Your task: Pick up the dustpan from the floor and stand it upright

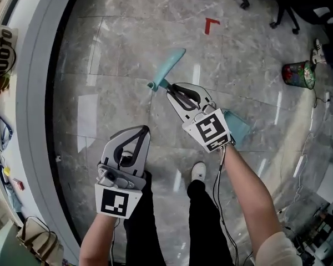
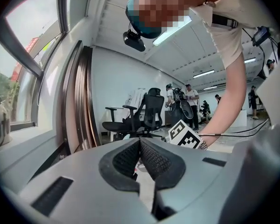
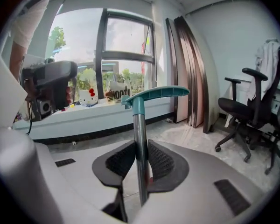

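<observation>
Dustpan [image 1: 167, 66] in right tongs [image 1: 170, 91]; sill lettering [image 1: 3, 51] "oot"

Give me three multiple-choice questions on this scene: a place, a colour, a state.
1. Where does the right gripper grip the dustpan? A) metal shaft B) pan edge C) not at all
2. What colour is the handle? A) red B) teal C) yellow
3. How is the left gripper? A) wide open B) shut, empty C) shut on a cloth
Answers: 1 A, its jaws clamp the shaft below the handle; 2 B, it shows teal in the head view too; 3 B, its jaws meet with nothing between.
</observation>
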{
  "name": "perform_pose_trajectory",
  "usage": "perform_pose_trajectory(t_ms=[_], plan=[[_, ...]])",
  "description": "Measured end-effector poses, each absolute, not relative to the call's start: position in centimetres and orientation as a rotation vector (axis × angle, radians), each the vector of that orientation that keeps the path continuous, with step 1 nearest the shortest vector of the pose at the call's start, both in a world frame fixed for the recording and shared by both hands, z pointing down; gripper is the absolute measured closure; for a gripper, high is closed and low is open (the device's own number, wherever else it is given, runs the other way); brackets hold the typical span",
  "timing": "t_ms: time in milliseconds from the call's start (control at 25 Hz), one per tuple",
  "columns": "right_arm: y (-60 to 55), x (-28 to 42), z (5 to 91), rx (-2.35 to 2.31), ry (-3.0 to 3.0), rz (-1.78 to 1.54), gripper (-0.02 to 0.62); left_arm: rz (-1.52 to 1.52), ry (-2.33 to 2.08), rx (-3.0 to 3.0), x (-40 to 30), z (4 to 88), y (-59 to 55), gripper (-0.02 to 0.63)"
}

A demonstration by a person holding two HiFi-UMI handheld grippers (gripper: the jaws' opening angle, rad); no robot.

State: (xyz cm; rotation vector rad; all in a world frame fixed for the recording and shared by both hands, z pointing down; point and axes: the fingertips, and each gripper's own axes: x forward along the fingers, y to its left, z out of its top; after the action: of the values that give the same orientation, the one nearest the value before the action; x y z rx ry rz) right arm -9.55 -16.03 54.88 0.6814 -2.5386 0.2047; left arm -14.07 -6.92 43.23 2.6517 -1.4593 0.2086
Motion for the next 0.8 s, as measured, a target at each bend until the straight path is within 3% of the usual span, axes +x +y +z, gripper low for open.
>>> perform_pose_trajectory(t_ms=[200, 440, 800], plan=[[-12.6, -1.3, 48.8, 0.785, -2.647, 0.154, 0.499, 0.253, -1.492, 2.684, -5.8, 40.1, -3.4, 0.595], [-8.6, 8.8, 44.0, 0.879, -2.729, 0.131, 0.5, 0.09, -1.671, 2.528, 4.8, 36.9, -0.2, 0.595], [-5.1, 20.2, 40.1, 1.0, -2.779, 0.053, 0.506, 0.177, -1.48, 2.627, 16.9, 35.0, 4.2, 0.595]])
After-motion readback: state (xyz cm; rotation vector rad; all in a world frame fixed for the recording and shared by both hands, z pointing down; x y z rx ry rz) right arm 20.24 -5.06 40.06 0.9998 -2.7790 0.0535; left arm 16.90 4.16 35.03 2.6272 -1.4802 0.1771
